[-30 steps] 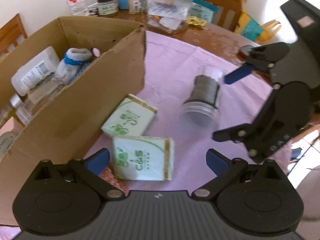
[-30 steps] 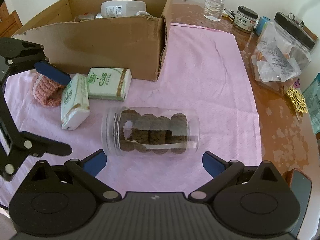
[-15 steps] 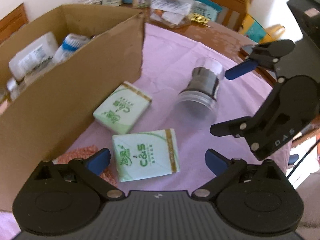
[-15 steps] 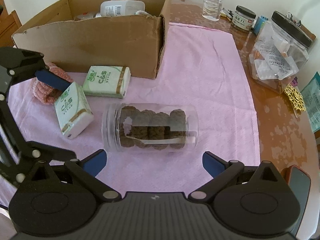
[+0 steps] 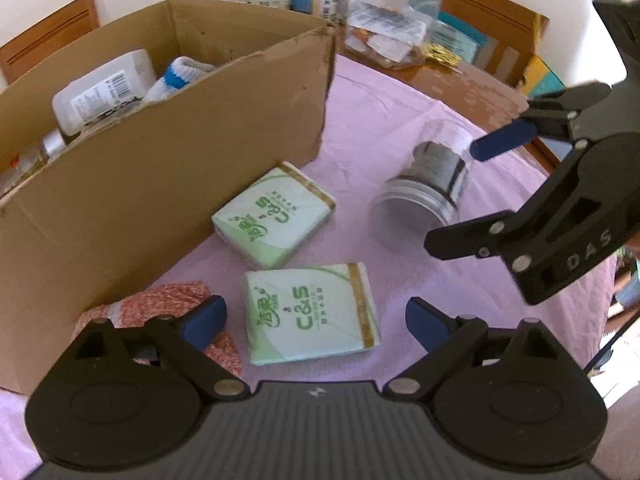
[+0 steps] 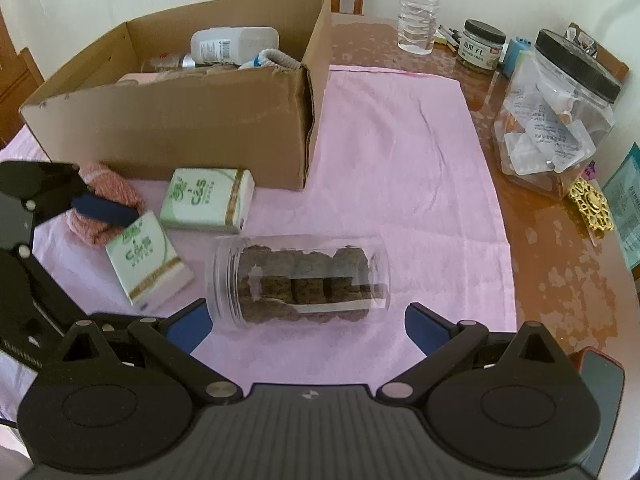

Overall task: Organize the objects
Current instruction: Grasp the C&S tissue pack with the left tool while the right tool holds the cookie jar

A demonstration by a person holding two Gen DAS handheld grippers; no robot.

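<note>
the left gripper is seen wide apart over the near tissue pack, which lies flat on the pink cloth between the blue pads; the pads are not pressed on it, and the jaws have just been closing a little. one left pad overlaps the red knitted item at the foot of the box. nothing is held.

the right gripper is also spread wide, with nothing gripped; the clear jar of brown biscuits lies on its side just ahead of the pads, and contact cannot be told.

a second tissue pack is noted just beyond the first, near the front wall of the cardboard box. inside the box a white bottle and a white sock with a blue band are seen.

further off, on the bare wooden table, a large clear canister with a black lid, a small dark-lidded jar and a water bottle are recorded, well apart from the cloth items.
</note>
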